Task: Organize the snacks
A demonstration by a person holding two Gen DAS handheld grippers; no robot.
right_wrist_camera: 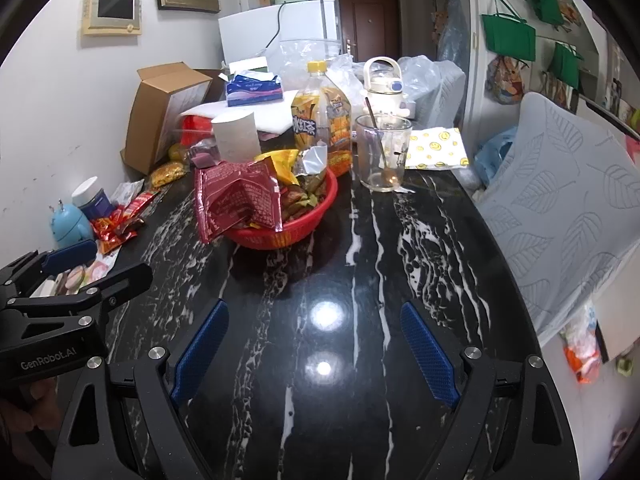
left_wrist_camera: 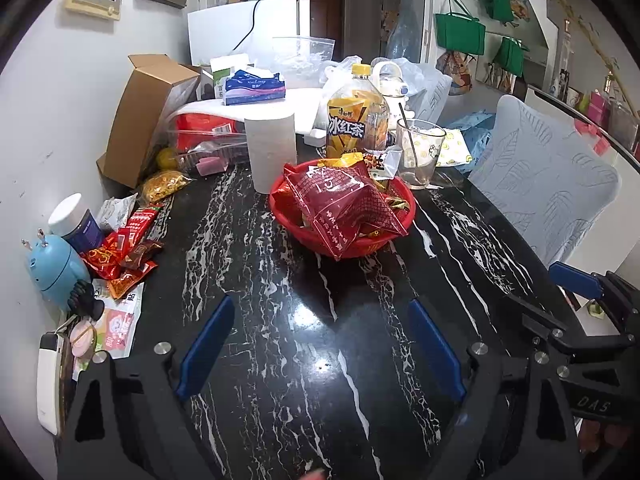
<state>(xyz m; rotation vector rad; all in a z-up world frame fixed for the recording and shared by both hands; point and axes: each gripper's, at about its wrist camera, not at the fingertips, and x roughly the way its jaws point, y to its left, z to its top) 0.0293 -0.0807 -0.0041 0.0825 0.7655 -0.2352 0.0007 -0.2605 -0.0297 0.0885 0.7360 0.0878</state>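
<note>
Stretching across both views: a black marble table [left_wrist_camera: 280,360] with white veining, glaring under ceiling lights. Standing along its right edge: a pale blue chair back [right_wrist_camera: 560,208] with a leaf pattern. Leaning against the wall at the far left: an open cardboard box [left_wrist_camera: 140,116]. Sitting at mid-table: a red plastic basket [left_wrist_camera: 400,224], heaped with snack packets, a large dark red packet [left_wrist_camera: 344,208] lying on top and hanging over the near rim. Standing just behind the basket: a big iced tea bottle [left_wrist_camera: 356,120] with a yellow cap, a white paper roll [left_wrist_camera: 272,148] to its left, and a clear glass mug [left_wrist_camera: 420,152] with a spoon in it to its right. Resting farther back on a white pad: a blue tissue pack [left_wrist_camera: 254,86]. Hovering over the near table, well apart from the basket: the left gripper [left_wrist_camera: 320,344], blue pads spread wide with nothing between them. Hanging likewise beside it: the right gripper [right_wrist_camera: 316,350], also splayed and empty, its neighbour showing at the frame's left edge. Lying scattered by the wall at the left, outside the basket: several loose red and orange snack sachets [left_wrist_camera: 124,256], touching one another in a small pile. Standing next to them: a white-capped dark jar [left_wrist_camera: 76,220] and a small blue round gadget [left_wrist_camera: 56,272].
</note>
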